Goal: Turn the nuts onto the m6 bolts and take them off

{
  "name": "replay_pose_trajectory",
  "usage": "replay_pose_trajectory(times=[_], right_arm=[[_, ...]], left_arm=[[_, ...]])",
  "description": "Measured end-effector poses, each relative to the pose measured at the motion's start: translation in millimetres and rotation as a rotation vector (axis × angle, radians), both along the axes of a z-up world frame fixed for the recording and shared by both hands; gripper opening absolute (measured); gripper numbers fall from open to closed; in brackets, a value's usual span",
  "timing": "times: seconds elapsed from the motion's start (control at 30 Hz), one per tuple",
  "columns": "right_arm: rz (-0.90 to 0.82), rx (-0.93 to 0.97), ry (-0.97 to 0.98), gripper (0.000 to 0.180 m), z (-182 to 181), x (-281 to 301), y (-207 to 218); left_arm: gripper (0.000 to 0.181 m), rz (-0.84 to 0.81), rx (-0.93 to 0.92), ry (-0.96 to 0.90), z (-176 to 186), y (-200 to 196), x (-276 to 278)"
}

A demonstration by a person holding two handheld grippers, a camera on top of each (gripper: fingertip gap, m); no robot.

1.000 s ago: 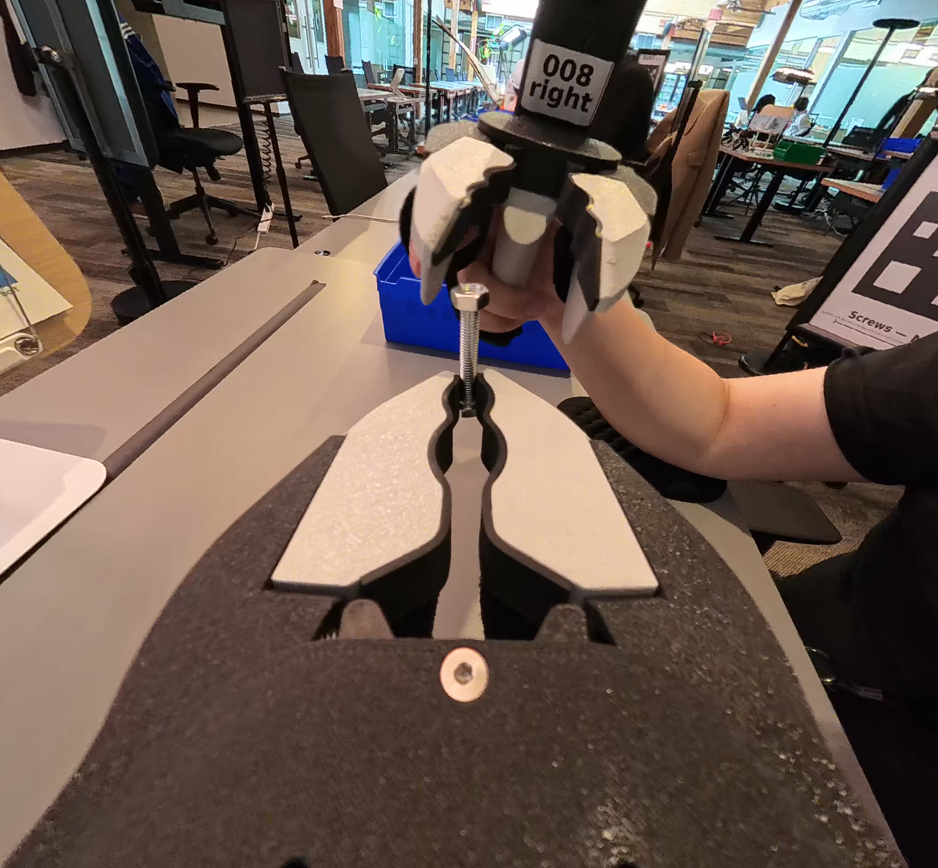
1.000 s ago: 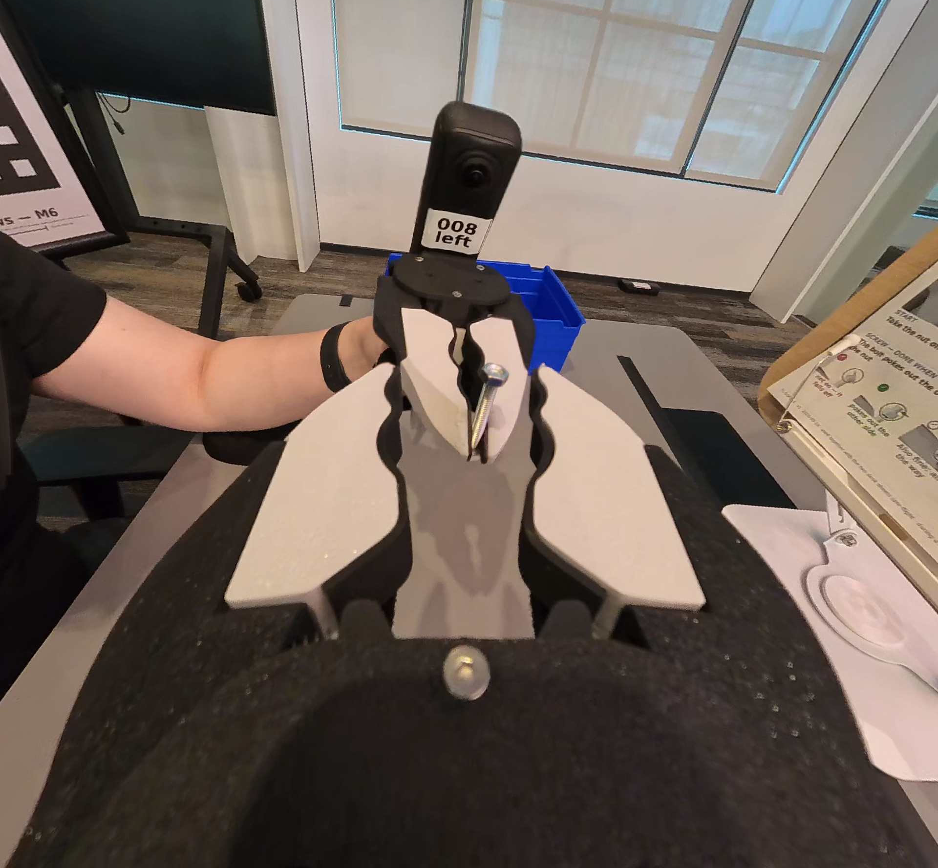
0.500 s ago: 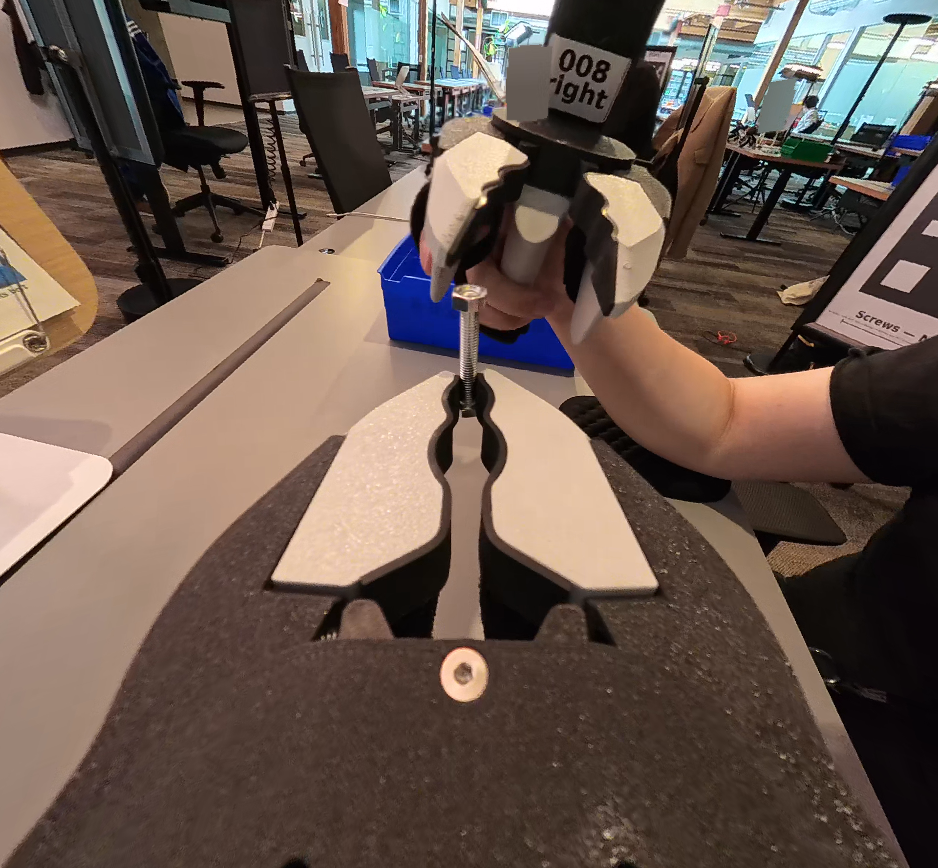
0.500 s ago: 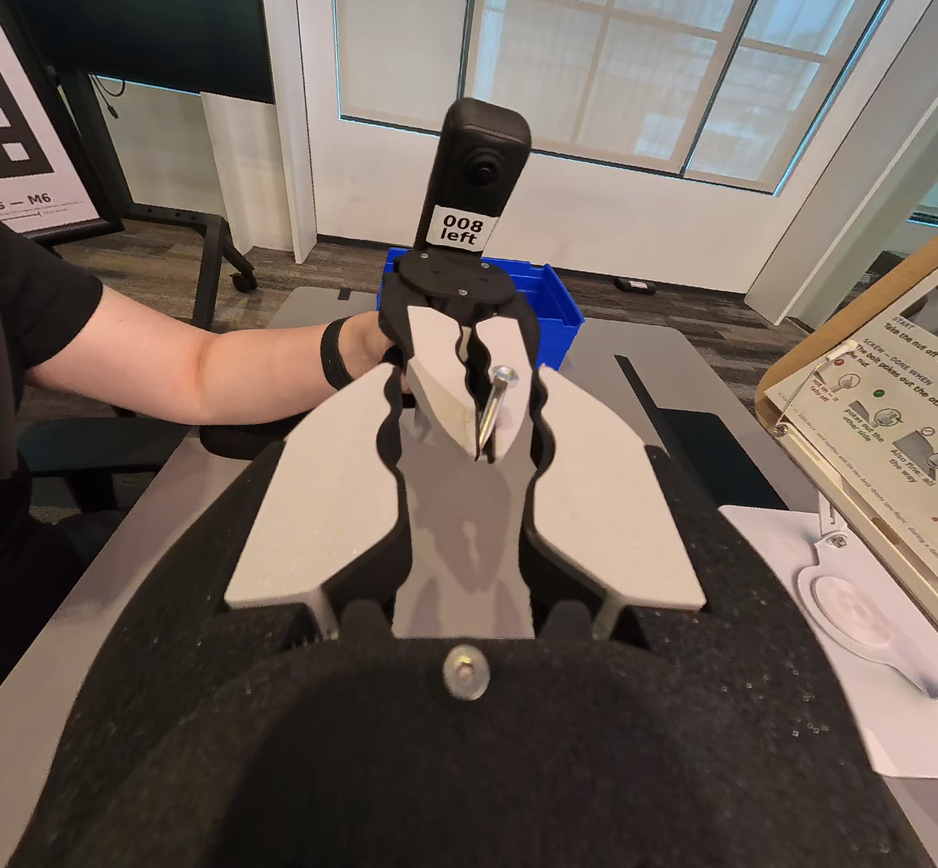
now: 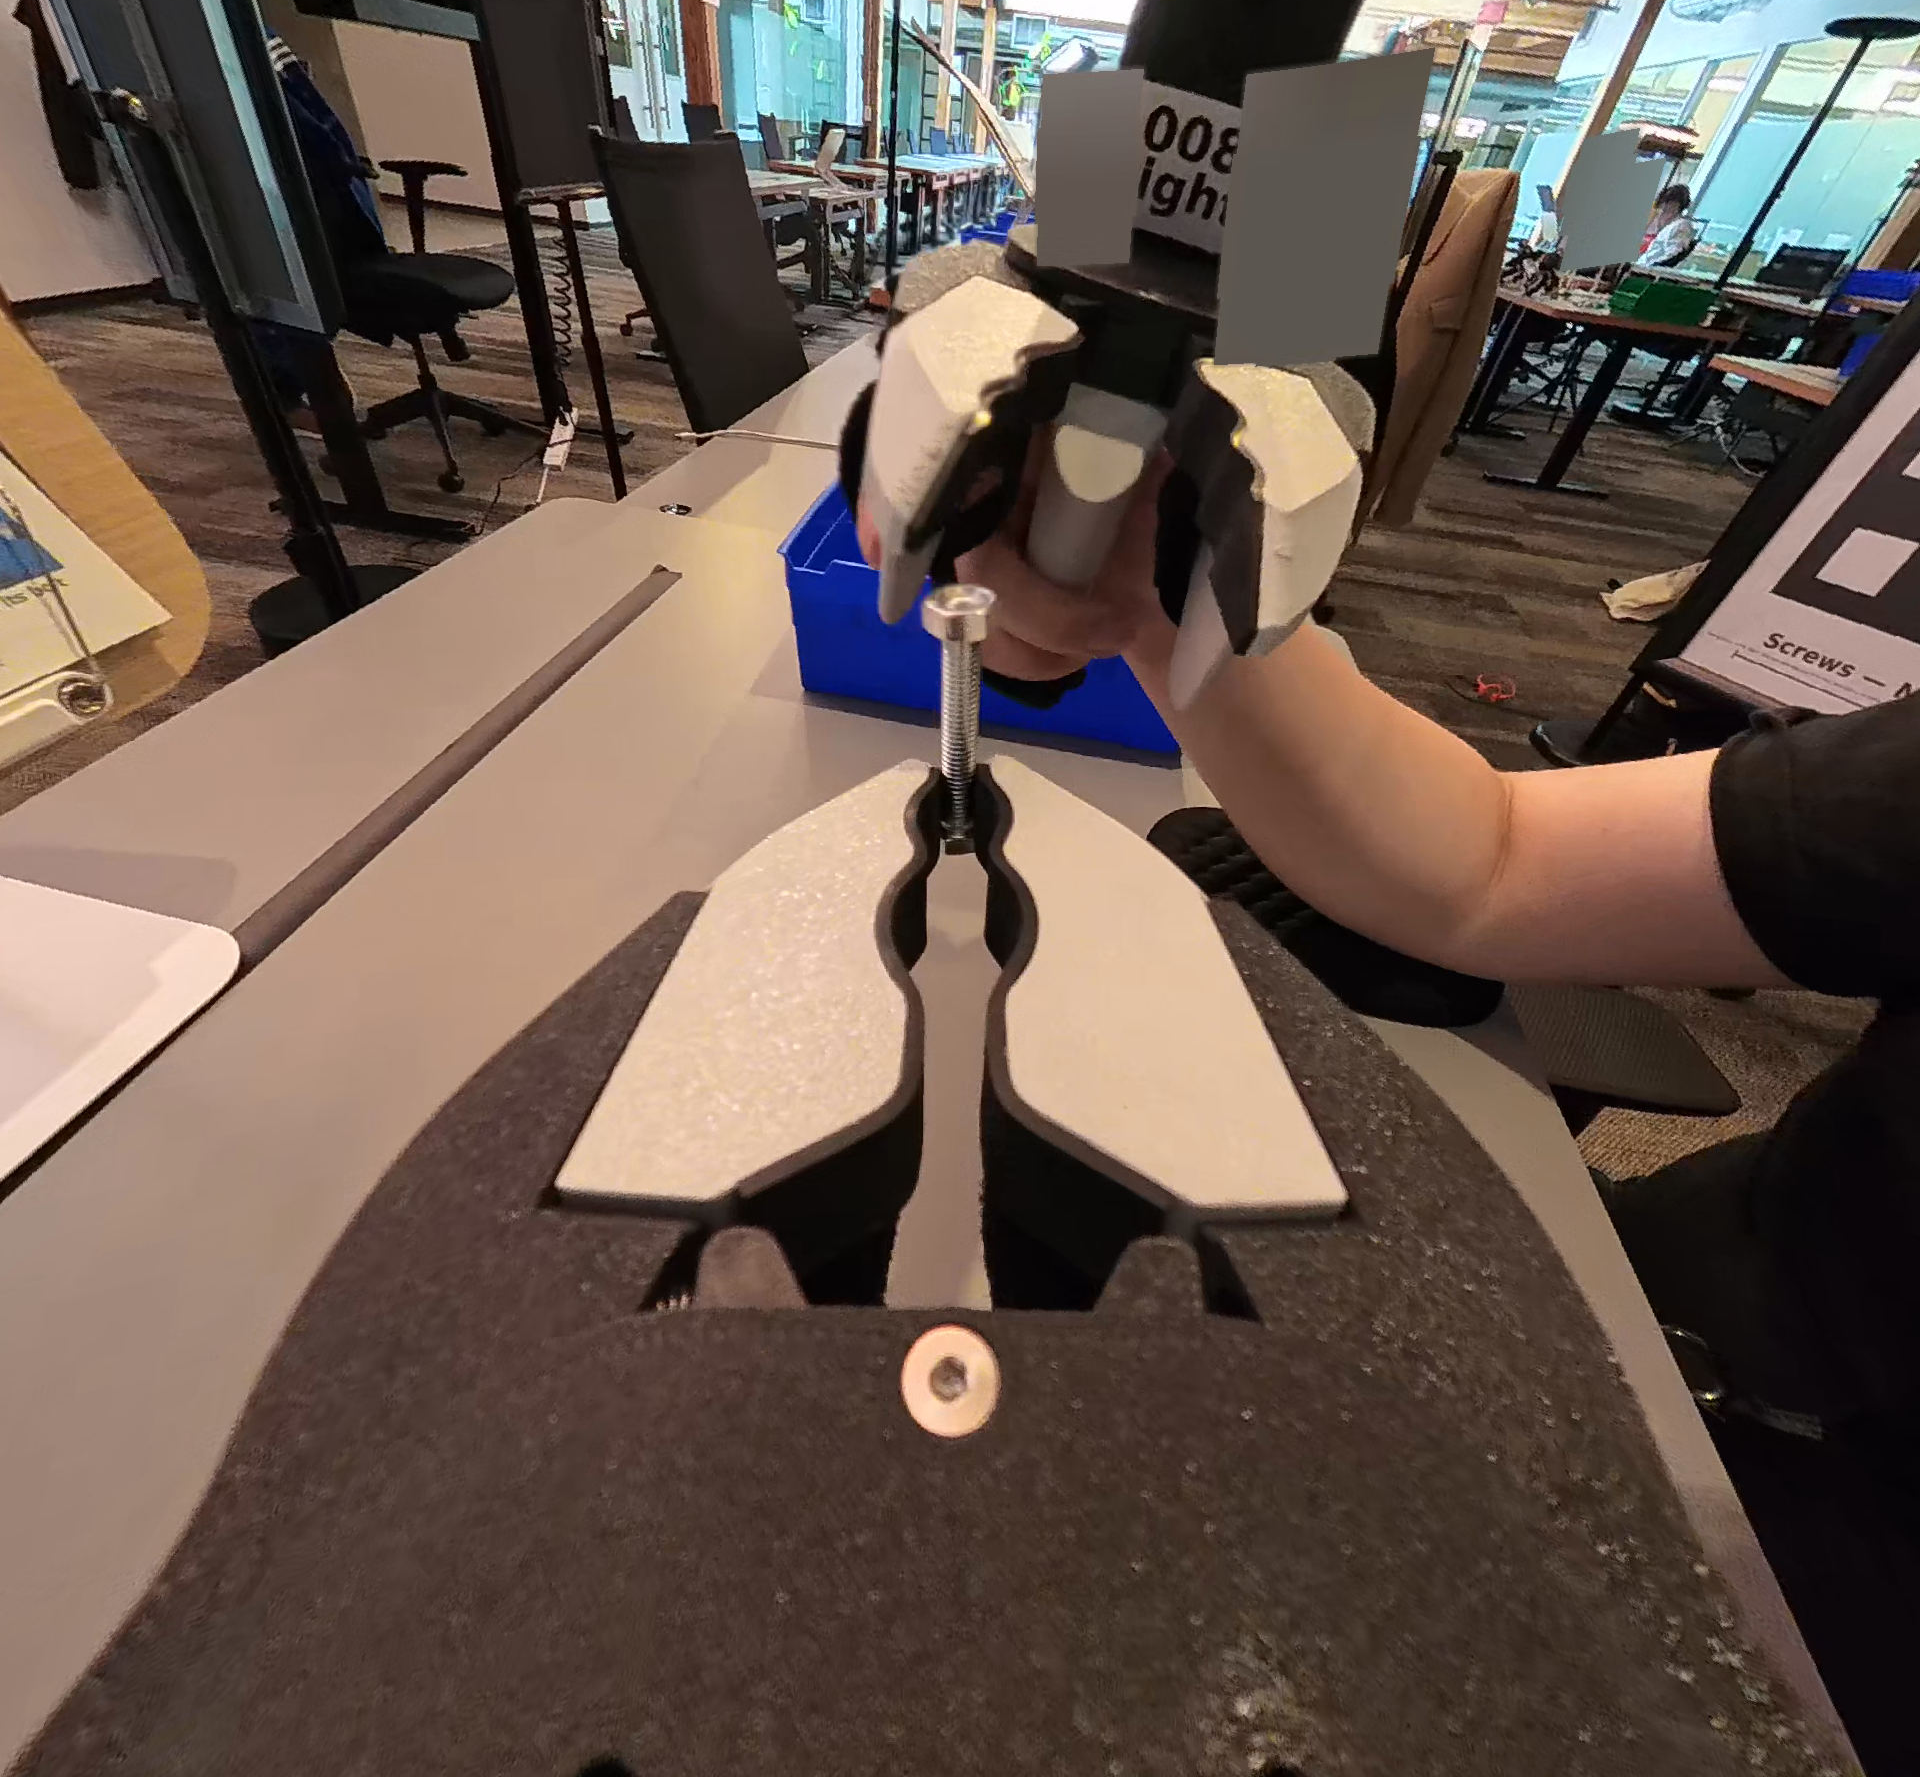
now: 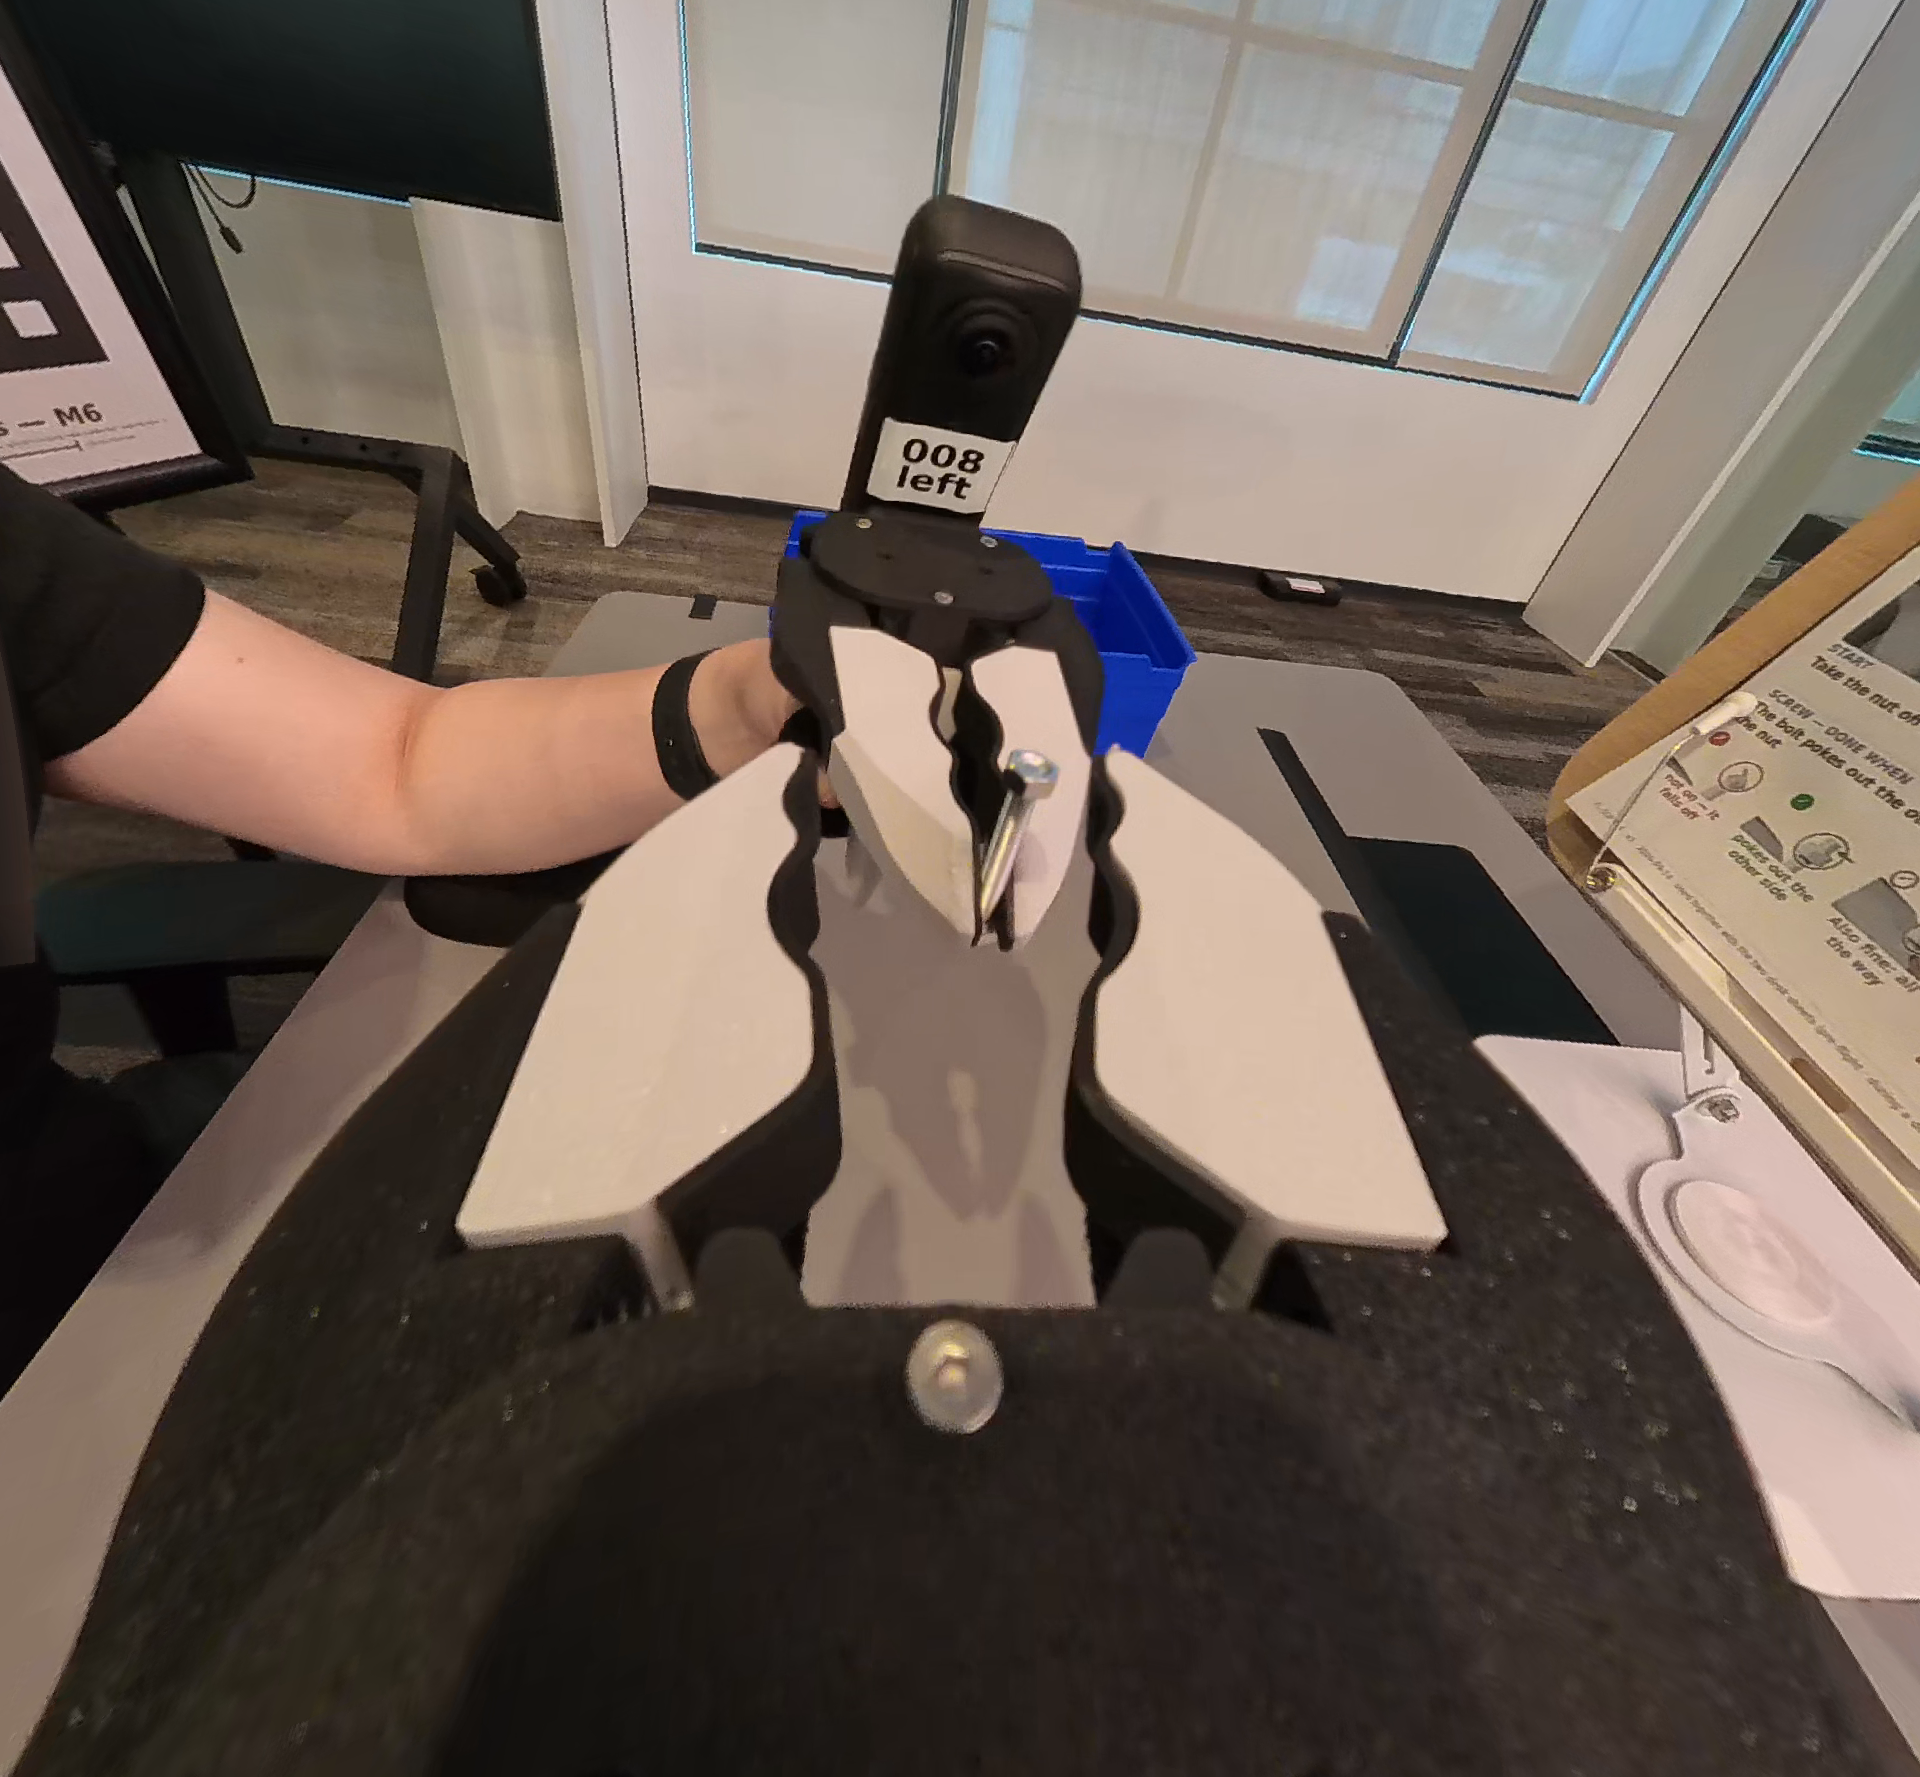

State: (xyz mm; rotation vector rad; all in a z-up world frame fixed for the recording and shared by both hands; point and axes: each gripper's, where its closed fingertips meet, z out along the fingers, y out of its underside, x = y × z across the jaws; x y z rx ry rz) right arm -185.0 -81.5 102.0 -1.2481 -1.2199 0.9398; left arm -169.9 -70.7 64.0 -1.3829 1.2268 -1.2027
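A silver bolt (image 5: 957,709) stands upright, its threaded lower end pinched between the tips of my left gripper (image 5: 956,782). Its hex end is on top. I cannot tell whether that hex piece is a nut or the bolt's head. My right gripper (image 5: 1049,636) hangs open just above and behind the bolt, tips pointing down, empty. In the right wrist view my right gripper (image 6: 951,771) is open, and the left gripper (image 6: 992,932) faces it, shut on the tilted bolt (image 6: 1013,834) just past its tips.
A blue bin (image 5: 883,657) sits on the grey table (image 5: 416,896) behind the grippers; it also shows in the right wrist view (image 6: 1138,667). A white sheet (image 6: 1662,1208) and a slanted instruction board (image 6: 1766,844) lie to one side. A person's forearm (image 5: 1351,834) reaches across. Spacing between my two grippers at the tips: around 4 cm.
The right gripper has lifted and tilted slightly over the bolt and stays open. The left gripper keeps the bolt held almost still.
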Motion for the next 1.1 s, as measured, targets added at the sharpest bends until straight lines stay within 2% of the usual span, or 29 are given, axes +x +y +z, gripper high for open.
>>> replay_pose_trajectory(times=[0.2,0.3,0.5,0.8,1.1], right_arm=[[0.009,0.021,-0.049,0.049,-7.4,-4.1,-2.8],[0.021,0.01,-0.041,0.043,-5.9,0.8,-4.6],[-0.012,-0.007,-0.005,0.051,-3.2,-1.1,3.0],[0.019,0.017,-0.038,0.044,-4.9,-0.5,-5.3],[0.013,0.003,-0.044,0.051,-9.6,-6.4,-2.0]], left_arm=[[0.005,0.007,0.007,0.01,-1.8,0.7,1.0],[0.005,0.02,-0.006,-0.001,-0.4,5.0,-2.6],[0.005,-0.002,0.002,0.003,-0.7,-0.5,0.7],[0.005,0.023,-0.004,-0.002,-0.3,5.6,-2.6],[0.005,0.012,0.007,0.014,-3.7,1.5,2.9]])
